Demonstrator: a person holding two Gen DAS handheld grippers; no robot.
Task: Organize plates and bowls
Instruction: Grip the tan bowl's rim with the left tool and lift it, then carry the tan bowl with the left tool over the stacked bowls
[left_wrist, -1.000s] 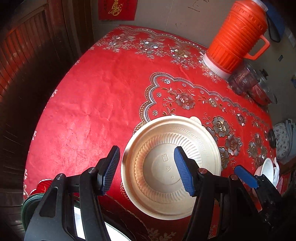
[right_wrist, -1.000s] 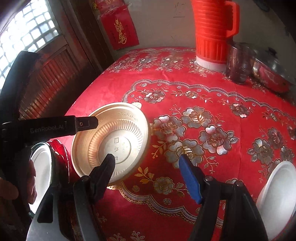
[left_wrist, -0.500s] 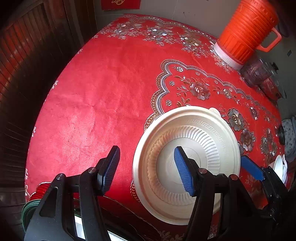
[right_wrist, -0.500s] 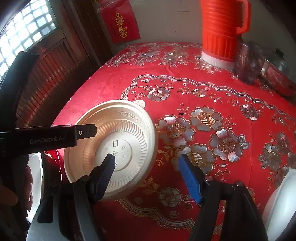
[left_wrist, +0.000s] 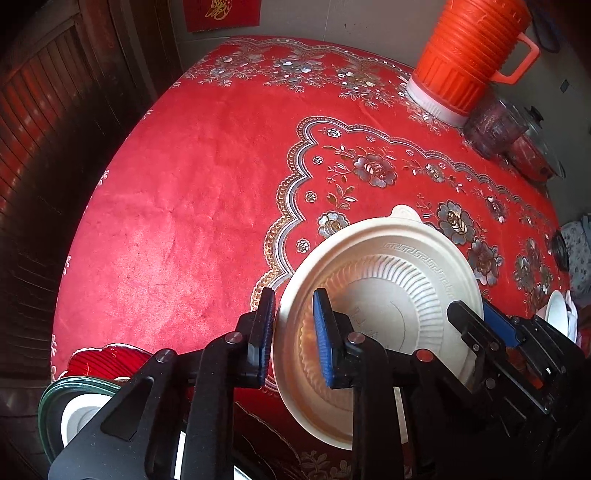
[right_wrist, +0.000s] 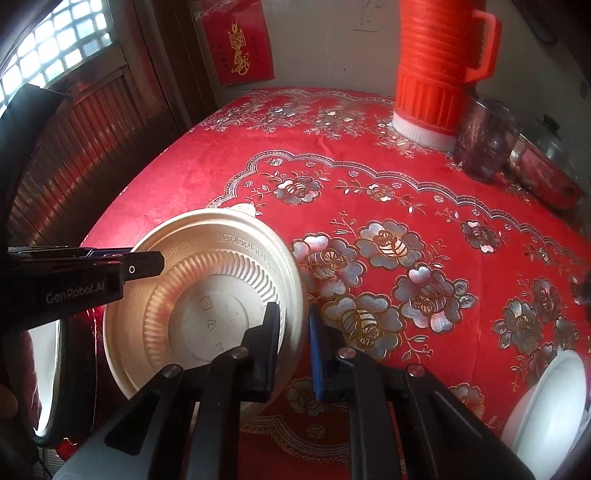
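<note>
Here the tabletop (right_wrist: 207, 177) was covered by a red flowered cloth, and an orange jug (right_wrist: 439, 66) was set at its far edge, with a glass jar (right_wrist: 484, 144) just beside it and a lidded pot (right_wrist: 546, 162) next to that at the far right corner. The bowl (left_wrist: 388, 306), a cream ribbed one turned bottom-up, was found near the near edge, gripped by both grippers at once and tilted. The left gripper (left_wrist: 293, 332) had just been closed onto the bowl's left rim, one finger outside and one on the bowl's upturned base. The right gripper (right_wrist: 295, 347) had likewise just been closed onto the opposite rim, which was pinched between its fingers. A white dish (right_wrist: 554, 398) was seen at the near right corner, well apart from the bowl. Green and red dishes (left_wrist: 85, 380) were stacked at the near left edge.
</note>
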